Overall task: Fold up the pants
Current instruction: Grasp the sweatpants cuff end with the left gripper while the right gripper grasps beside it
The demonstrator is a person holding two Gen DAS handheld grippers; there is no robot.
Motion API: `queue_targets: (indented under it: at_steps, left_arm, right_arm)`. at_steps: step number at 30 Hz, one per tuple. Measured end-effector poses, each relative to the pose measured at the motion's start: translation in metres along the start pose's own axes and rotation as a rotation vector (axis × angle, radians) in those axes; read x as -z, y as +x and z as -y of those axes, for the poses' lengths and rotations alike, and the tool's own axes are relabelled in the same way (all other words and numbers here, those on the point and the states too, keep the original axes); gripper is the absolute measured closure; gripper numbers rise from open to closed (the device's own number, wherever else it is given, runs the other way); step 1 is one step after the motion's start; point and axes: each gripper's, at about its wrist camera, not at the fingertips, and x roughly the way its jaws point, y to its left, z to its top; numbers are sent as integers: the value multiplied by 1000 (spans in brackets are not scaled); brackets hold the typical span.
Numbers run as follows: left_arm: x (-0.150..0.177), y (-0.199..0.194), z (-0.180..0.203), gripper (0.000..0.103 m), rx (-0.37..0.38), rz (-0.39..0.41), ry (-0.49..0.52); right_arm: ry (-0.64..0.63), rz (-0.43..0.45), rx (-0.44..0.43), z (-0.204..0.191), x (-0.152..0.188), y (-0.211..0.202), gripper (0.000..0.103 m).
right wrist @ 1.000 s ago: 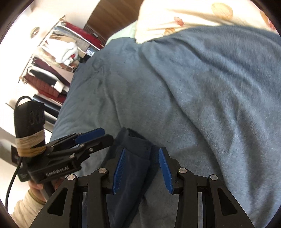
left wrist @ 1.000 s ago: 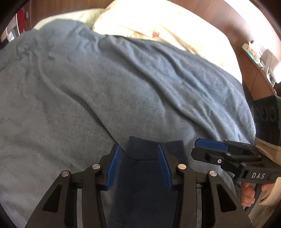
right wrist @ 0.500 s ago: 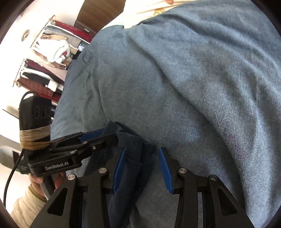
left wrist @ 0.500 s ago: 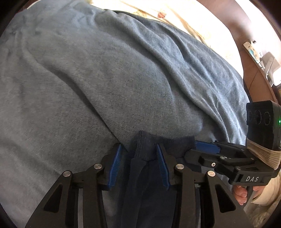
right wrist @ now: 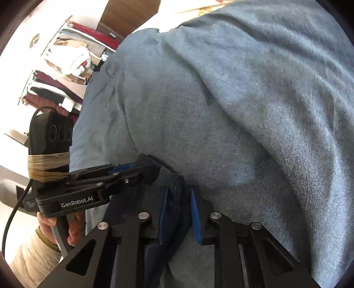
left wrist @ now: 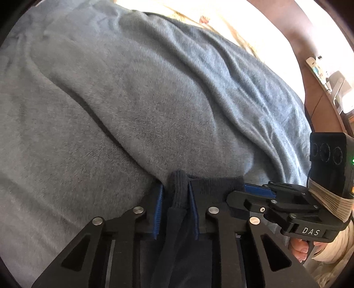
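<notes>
Dark navy pants (left wrist: 218, 183) lie on a grey-blue blanket (left wrist: 154, 99), their ribbed edge at the near end. In the left wrist view my left gripper (left wrist: 175, 190) has its jaws closing on a bunched ridge of that edge, with the blue pads (left wrist: 158, 210) against the cloth. Close to its right, my right gripper (left wrist: 252, 190) bites the same edge. In the right wrist view the right gripper (right wrist: 179, 195) is also closing, with a fold of the pants (right wrist: 148, 162) between its pads. The left gripper (right wrist: 130, 169) lies across the cloth to the left.
The blanket (right wrist: 221, 110) covers the whole bed in long wrinkles. A pale patterned pillow (left wrist: 221, 17) lies at the far end against a wooden headboard (left wrist: 287, 28). A rack of folded clothes (right wrist: 66, 66) stands past the bed's left side. A person's hand (right wrist: 73, 228) holds each gripper.
Both grippers sank onto the pants' edge and their jaws narrowed. The cloth, loose between wide pads before, is now bunched and pinched in each.
</notes>
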Motion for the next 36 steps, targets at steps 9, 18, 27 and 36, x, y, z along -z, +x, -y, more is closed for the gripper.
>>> queue_targets:
  at_steps: [9, 18, 27, 36]
  left_arm:
    - [8, -56, 19, 85, -35, 113, 32]
    - [28, -114, 37, 86, -83, 226, 8]
    - [76, -187, 57, 91, -147, 328, -26]
    - [146, -235, 69, 91, -183, 402, -90]
  right_arm:
    - [-129, 80, -10, -41, 1, -45, 85]
    - [-197, 117, -56, -72, 2, -76, 85]
    - [-361, 151, -94, -139, 30, -115, 85]
    - [-484, 135, -127, -192, 82, -145, 86]
